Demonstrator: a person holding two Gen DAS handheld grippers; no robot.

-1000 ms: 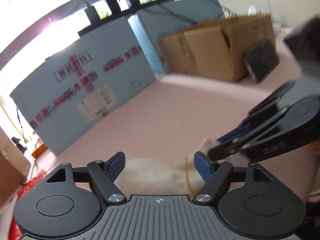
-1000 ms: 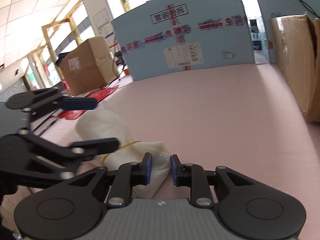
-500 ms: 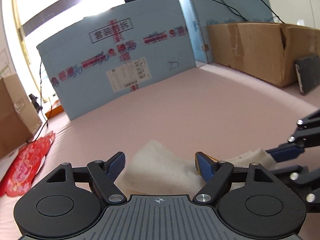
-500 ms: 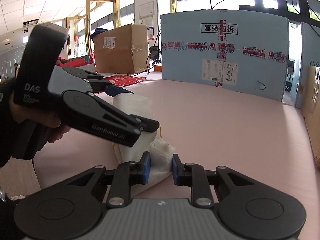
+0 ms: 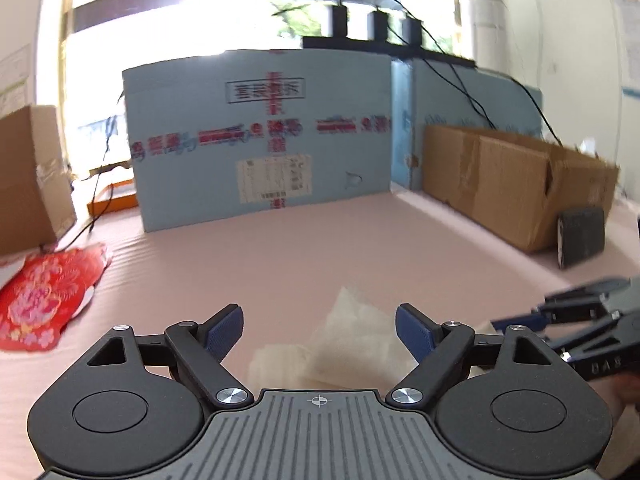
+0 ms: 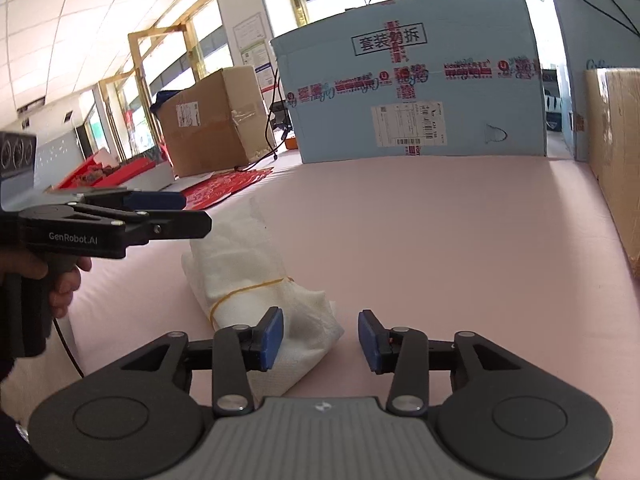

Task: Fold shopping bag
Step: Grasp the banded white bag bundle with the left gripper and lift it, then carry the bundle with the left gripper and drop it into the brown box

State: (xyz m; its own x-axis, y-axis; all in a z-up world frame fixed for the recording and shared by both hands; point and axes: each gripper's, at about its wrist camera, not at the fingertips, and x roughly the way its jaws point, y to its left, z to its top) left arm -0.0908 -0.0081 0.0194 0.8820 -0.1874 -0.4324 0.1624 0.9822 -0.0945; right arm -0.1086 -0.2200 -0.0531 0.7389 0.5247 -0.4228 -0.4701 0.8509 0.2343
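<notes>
The white shopping bag (image 6: 256, 280) lies rolled into a bundle on the pink table (image 6: 440, 240), with a yellow rubber band (image 6: 248, 288) around its middle. My right gripper (image 6: 320, 338) is open just above the table, its left pad beside the bundle's near end, nothing between the fingers. My left gripper (image 5: 319, 330) is open too, hovering over the bundle (image 5: 348, 340), which shows blurred between its fingers. In the right wrist view the left gripper (image 6: 160, 212) sits above the bundle's far end, held by a hand (image 6: 60, 280). The right gripper (image 5: 560, 316) shows at the right of the left wrist view.
A big blue carton (image 6: 412, 92) stands at the table's far end. Brown cardboard boxes stand at the right (image 5: 516, 184) and far left (image 6: 212, 120). A dark pad (image 5: 580, 236) leans on the right box. A red patterned bag (image 5: 44, 292) lies at the left.
My right gripper opened and let go of the bundle's near end. My left gripper lifted and swung left, staying open. The bundle now lies free on the table.
</notes>
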